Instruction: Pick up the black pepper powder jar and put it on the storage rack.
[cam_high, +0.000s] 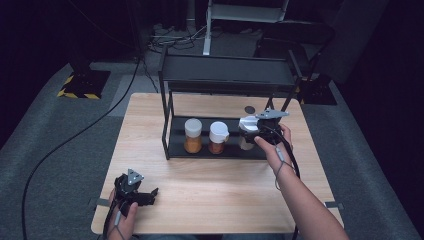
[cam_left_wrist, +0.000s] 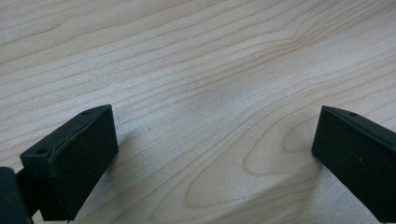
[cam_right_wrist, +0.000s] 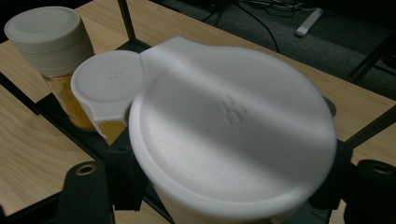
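Dark room, grey carpet, cables trailing off behind, and in the middle a pale wooden table (cam_high: 200, 195) carrying a black two-tier rack (cam_high: 225, 75). On the rack's lower shelf two spice jars stand side by side: the beige-capped jar (cam_high: 193, 135) and, just at its three o'clock, the white-capped jar (cam_high: 218, 137).

Now the action: the right gripper (cam_high: 251, 131) is at the shelf's three o'clock end, jaws clamped on a third jar, the white-lidded jar (cam_right_wrist: 232, 126), which sits close beside the white-capped one. In the right gripper view its lid bulks large between the black jaws, upright as far as I can tell. Whether its base is on the shelf yet, I cannot tell.

Down at seven o'clock on the table, the left gripper (cam_left_wrist: 210, 154) waits, jaws wide apart over bare wood, holding nothing.

To do this well, I'd say: keep the jar vertical, ease it clear of the upper tier and the rack post, leave a gap from its neighbour so it doesn't knock it, and only loosen the jaws once the base sits flat.
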